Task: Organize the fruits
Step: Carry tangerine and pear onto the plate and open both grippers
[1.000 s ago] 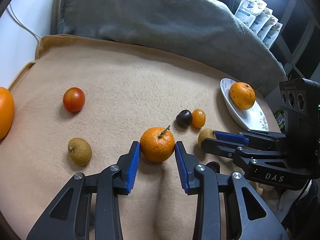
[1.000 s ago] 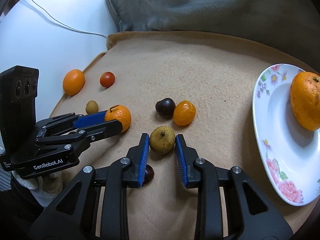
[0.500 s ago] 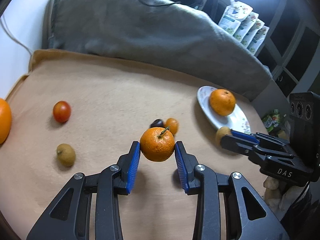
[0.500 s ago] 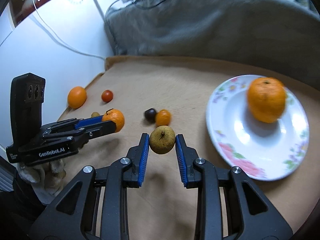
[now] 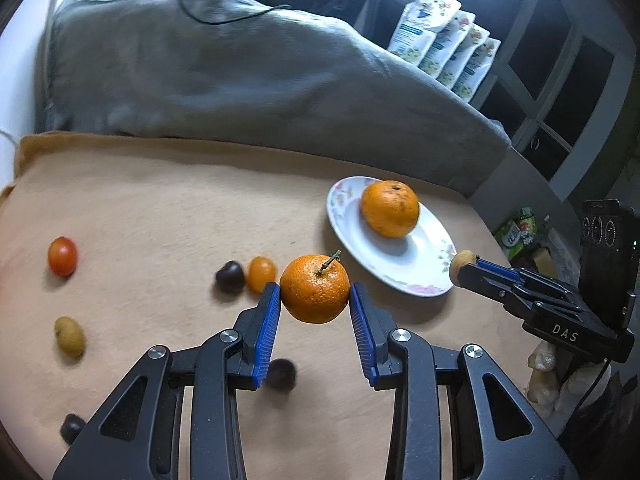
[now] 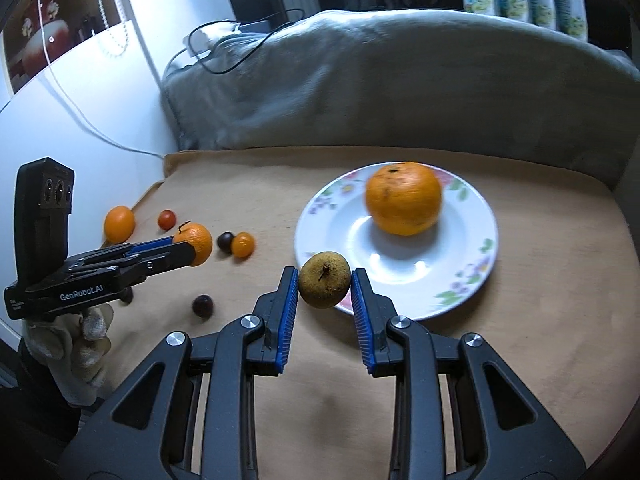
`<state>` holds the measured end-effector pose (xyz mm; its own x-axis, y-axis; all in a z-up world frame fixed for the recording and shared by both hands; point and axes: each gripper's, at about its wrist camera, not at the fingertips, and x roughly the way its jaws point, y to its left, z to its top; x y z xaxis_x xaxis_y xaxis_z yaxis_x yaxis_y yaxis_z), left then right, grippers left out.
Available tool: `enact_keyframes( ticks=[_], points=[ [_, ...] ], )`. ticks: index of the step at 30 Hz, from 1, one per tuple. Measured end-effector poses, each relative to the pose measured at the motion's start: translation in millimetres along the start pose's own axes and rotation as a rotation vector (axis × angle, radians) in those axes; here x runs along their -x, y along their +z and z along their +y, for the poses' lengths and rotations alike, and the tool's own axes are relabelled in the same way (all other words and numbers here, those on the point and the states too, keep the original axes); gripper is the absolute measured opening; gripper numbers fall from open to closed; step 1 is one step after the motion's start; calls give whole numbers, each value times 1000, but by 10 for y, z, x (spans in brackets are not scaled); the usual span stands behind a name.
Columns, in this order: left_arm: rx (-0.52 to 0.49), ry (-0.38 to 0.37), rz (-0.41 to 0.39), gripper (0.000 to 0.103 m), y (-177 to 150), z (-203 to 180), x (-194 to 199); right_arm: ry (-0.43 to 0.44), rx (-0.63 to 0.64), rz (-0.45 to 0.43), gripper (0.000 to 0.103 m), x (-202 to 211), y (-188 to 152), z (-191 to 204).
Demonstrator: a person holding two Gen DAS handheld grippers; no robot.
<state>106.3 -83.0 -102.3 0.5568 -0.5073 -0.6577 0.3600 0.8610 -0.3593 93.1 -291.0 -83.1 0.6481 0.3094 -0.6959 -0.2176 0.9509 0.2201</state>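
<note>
My left gripper (image 5: 315, 300) is shut on a stemmed mandarin (image 5: 315, 289), held above the tan cloth. My right gripper (image 6: 325, 287) is shut on a small yellow-brown fruit (image 6: 325, 285) over the near rim of a flowered white plate (image 6: 472, 280). A large orange (image 6: 404, 203) sits on that plate. In the left wrist view the plate (image 5: 404, 268) with its orange (image 5: 390, 208) lies right of the mandarin, and the right gripper (image 5: 466, 266) reaches in from the right with its fruit (image 5: 462, 260). The left gripper (image 6: 188, 250) with the mandarin (image 6: 196, 242) shows at the left of the right wrist view.
Loose on the cloth lie a red tomato (image 5: 62, 256), a yellow-brown fruit (image 5: 69, 336), a dark fruit (image 5: 230, 277) beside a small orange one (image 5: 261, 274), and more dark fruits (image 5: 282, 374). Another orange (image 6: 119, 224) sits far left. A grey blanket (image 5: 240, 80) banks the back edge.
Both grippers lifted their fruits off the cloth and carried them toward the plate. The right gripper's fruit now hangs over the plate's near rim; the left's mandarin has moved closer to it.
</note>
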Motion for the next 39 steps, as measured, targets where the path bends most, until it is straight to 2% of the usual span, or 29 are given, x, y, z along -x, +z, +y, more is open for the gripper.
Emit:
enact_keyframes(
  ticks=[19,28,39],
  points=[
    [-54,-43,46,34,182,-340,-387,-81,-29,11,28,-13,-46,-365],
    [-68,-53,77,34,233,-421,-565,-94,-38,21,28,-77,-34,-465],
    [-74,-51,77,34,296,-465,-621,-101,-29,25,28,-123,-28,-498]
  ],
)
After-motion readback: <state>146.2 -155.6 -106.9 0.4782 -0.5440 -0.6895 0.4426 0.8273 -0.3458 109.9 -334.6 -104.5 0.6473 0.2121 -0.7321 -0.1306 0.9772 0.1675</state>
